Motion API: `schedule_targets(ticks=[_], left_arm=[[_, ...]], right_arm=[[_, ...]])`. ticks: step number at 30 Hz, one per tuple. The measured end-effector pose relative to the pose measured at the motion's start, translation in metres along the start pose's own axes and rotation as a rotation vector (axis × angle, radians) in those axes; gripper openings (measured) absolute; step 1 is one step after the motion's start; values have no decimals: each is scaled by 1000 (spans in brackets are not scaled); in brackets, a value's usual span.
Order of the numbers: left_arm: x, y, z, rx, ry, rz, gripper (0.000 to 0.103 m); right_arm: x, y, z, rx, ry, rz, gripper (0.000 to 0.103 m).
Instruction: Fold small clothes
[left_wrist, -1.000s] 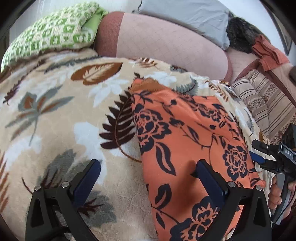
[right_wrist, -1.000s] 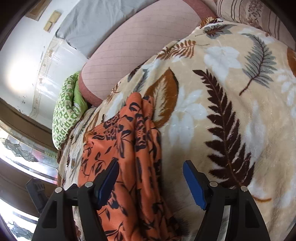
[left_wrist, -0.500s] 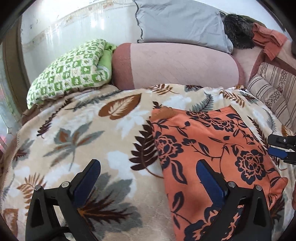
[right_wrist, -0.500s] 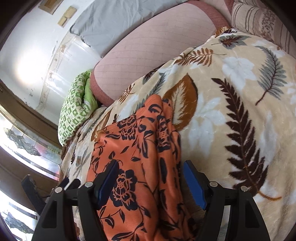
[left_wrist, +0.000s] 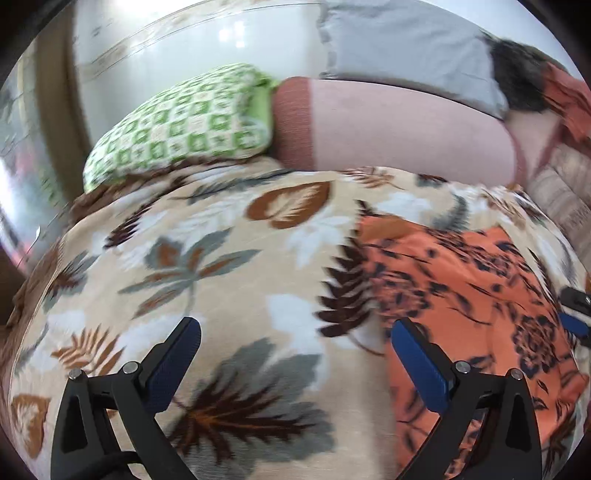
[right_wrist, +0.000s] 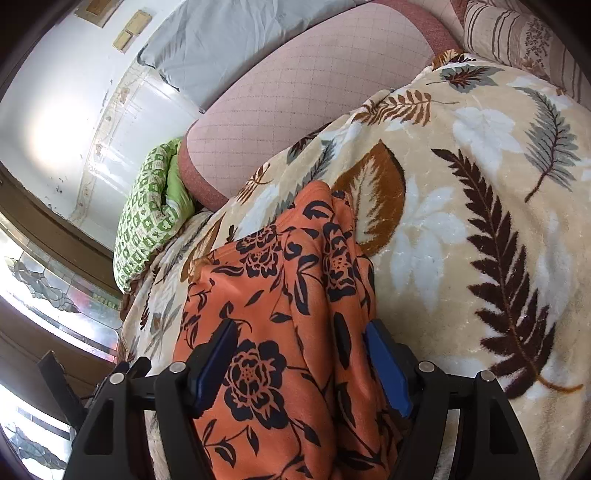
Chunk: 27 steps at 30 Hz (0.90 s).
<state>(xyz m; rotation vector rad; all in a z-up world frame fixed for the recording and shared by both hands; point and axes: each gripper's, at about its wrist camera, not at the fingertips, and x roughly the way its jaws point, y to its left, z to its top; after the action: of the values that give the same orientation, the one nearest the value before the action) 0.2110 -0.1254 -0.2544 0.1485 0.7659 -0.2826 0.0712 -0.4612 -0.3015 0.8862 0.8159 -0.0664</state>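
Orange floral garment (right_wrist: 280, 314) is shown lying folded on the leaf-print blanket (right_wrist: 461, 206). Left tongs (left_wrist: 295, 365) are spread, empty; right tongs (right_wrist: 301, 363) are spread astride its edge. Both layers should be pinched together before folding.

No lettering, label, brand or number can be read on anything here.
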Motion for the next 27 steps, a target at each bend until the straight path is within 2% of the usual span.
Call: schedule_targets(ticks=[10,16,22,25,27], left_arm=[[-12,72,4,-204,-48,171,103],[-17,90,2,-231,-55,193,103],[-14,82,3,-213,-44,154,103],[-8,68,3,-175,-12,69,103],[1,50,0,-128,33,-42,103]], right_arm=[[-1,1,1,50,-38,19,75],[1,5,0,57,-48,19,75],[5,10,-2,47,-46,16,75],[5,8,-2,43,-42,13,75],[5,7,0,43,-32,18,75]])
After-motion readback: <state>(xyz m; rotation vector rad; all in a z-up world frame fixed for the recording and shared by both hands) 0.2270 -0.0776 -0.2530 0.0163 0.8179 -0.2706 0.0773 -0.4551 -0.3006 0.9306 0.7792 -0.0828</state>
